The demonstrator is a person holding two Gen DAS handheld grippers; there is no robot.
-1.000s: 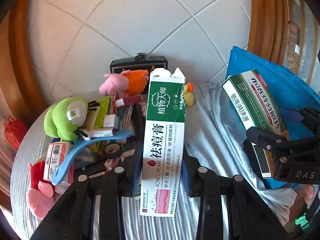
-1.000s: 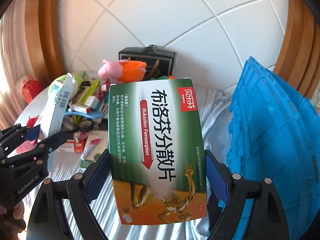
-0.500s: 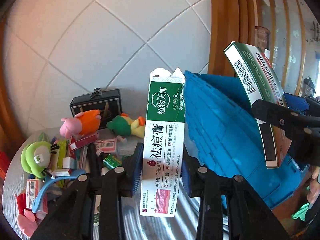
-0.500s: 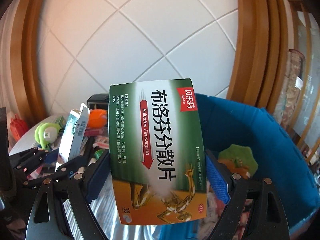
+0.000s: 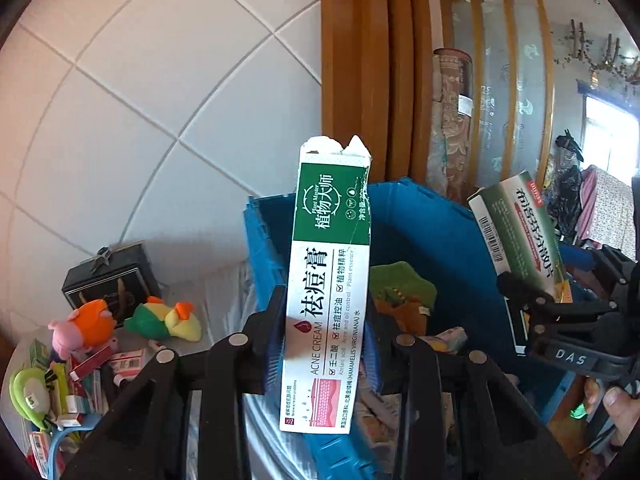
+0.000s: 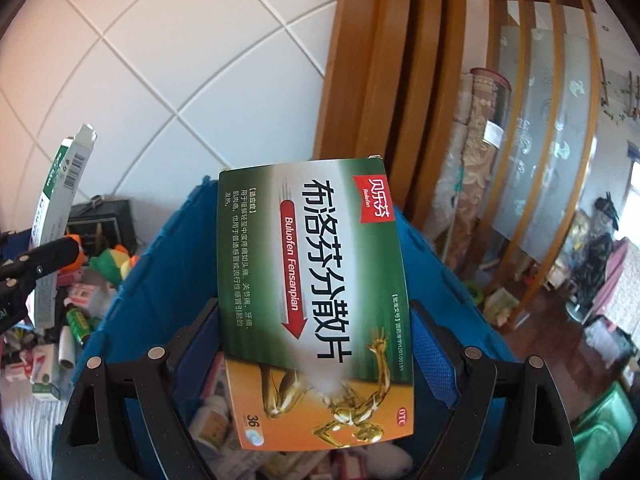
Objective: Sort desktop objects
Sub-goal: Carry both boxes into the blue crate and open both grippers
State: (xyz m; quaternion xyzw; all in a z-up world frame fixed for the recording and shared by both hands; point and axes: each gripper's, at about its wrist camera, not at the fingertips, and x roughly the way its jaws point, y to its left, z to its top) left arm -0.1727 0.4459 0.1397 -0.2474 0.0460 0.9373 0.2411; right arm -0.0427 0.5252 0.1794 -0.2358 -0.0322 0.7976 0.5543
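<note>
Over the blue bin [image 6: 168, 280], each gripper clamps a box, left [image 5: 326, 336], right [image 6: 316, 340]; much clutter [image 5: 80, 360] remains unsorted.

Blue bin [image 6: 160, 280] — green-white (torn) carton [image 5: 328, 280]

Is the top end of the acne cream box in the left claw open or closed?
Open. The acne cream box shows torn white flaps standing up at its top end, not tucked in. Whether a tube is inside cannot be told.
</note>
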